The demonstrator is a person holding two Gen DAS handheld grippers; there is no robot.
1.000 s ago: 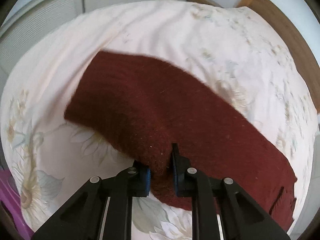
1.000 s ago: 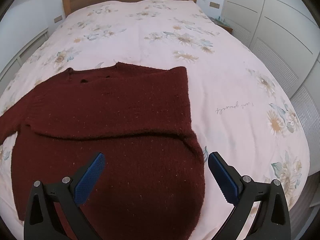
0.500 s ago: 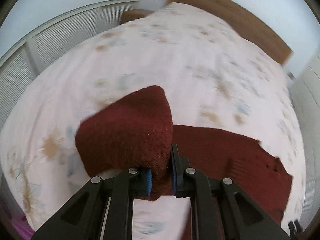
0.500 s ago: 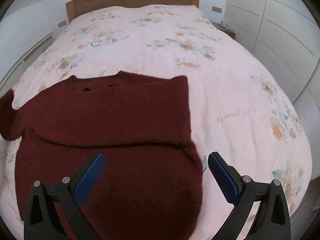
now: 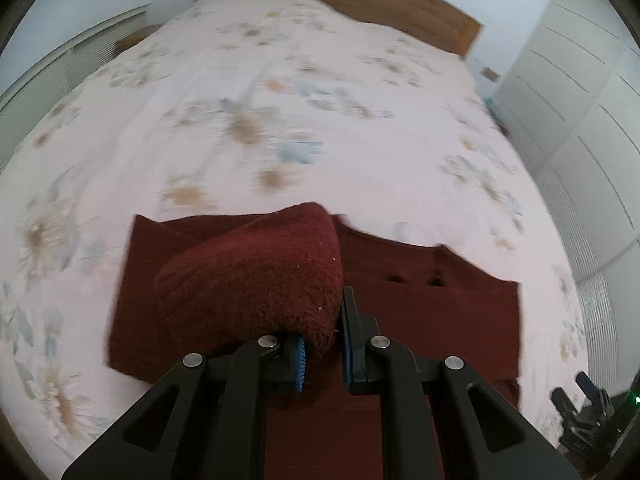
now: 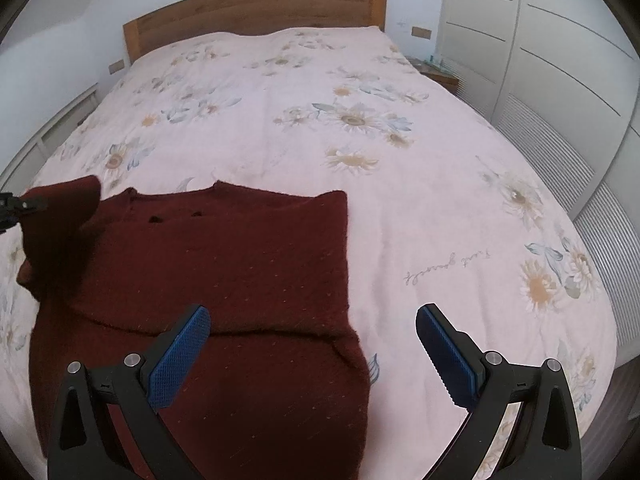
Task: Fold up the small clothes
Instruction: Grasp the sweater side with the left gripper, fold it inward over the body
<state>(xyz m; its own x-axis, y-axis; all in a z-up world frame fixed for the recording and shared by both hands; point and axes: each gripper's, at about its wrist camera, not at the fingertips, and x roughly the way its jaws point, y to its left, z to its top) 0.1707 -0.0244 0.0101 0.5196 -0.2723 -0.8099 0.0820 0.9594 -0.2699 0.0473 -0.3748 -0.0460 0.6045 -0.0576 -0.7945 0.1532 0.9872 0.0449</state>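
A dark red knitted sweater (image 6: 224, 272) lies flat on the bed, its right sleeve folded across the chest. My left gripper (image 5: 322, 354) is shut on the end of the left sleeve (image 5: 256, 276), which hangs lifted above the sweater's body (image 5: 432, 312). From the right wrist view the raised sleeve (image 6: 60, 224) and the left gripper's tip (image 6: 16, 206) show at the far left. My right gripper (image 6: 312, 344) stands open, nothing between its blue pads, over the sweater's lower right edge.
The bed carries a pale pink flowered cover (image 6: 360, 128) with a wooden headboard (image 6: 256, 12) at the far end. White wardrobe doors (image 6: 560, 60) line the right side; a small bedside table (image 6: 440, 74) stands by them. A low white slatted panel (image 5: 60, 76) runs along the left.
My left gripper has swung the gripped sleeve up off the bed and over toward the sweater's body, rolling as it went. The right gripper has stayed open and nearly still.
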